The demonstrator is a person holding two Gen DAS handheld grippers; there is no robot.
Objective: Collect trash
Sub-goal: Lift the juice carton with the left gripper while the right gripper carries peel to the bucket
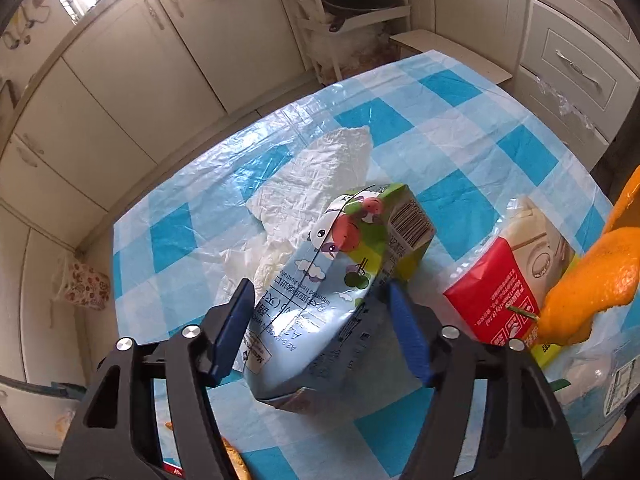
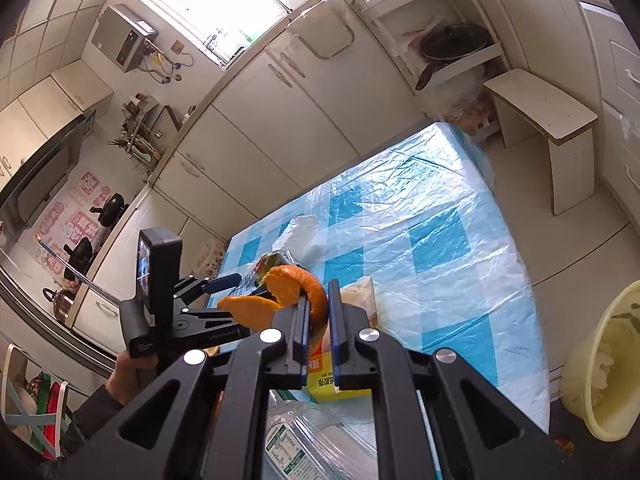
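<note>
Left gripper (image 1: pixel 320 320) straddles the crushed blue milk carton (image 1: pixel 332 280) lying on the checked table (image 1: pixel 460 128); jaws spread, left pad looks clear, right-pad contact unclear. Judged light, dented, glossy: grip across the flat sides. Legible: "Imported from Australia", barcode. Right gripper (image 2: pixel 319 312) pinches limp orange peel (image 2: pixel 296 288), jaws nearly together.

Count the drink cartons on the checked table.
2. The blue-and-green carton lies crumpled between the left gripper's fingers; the red-and-white carton stands to its right, partly behind the orange peel. Others may be hidden outside the view.
</note>
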